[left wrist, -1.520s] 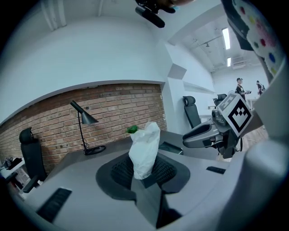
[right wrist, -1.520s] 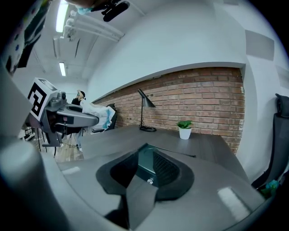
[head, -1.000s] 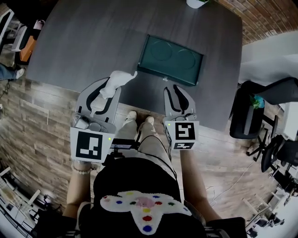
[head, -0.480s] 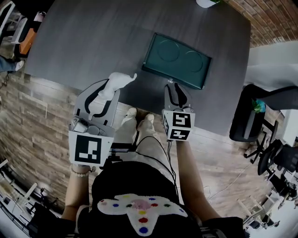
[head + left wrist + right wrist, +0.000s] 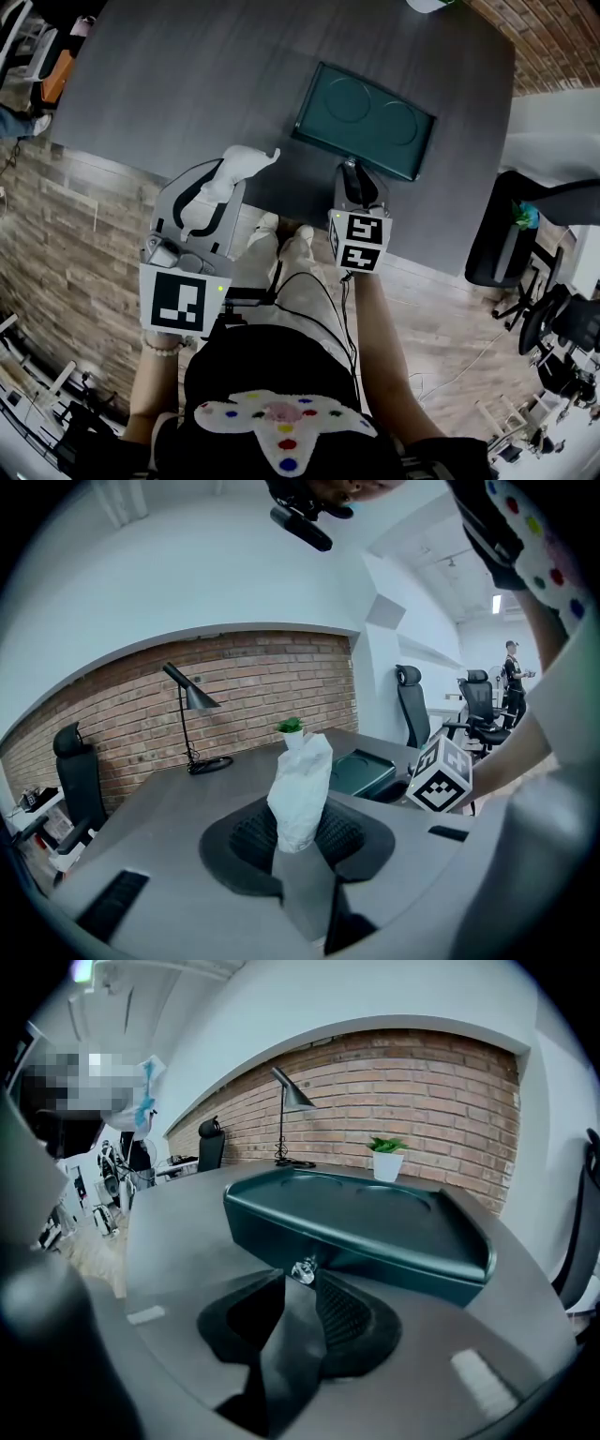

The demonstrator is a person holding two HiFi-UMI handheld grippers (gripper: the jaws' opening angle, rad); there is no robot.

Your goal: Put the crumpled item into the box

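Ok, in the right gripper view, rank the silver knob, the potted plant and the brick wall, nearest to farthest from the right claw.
1. Silver knob, right at the right claw.
2. Potted plant, far side of the table.
3. Brick wall, behind the plant.

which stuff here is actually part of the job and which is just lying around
Part of the job:
- crumpled white item, clamped in the left gripper
- green box
- right gripper, jaws open at the box's front knob

Just lying about:
- desk lamp
- potted plant
- office chair
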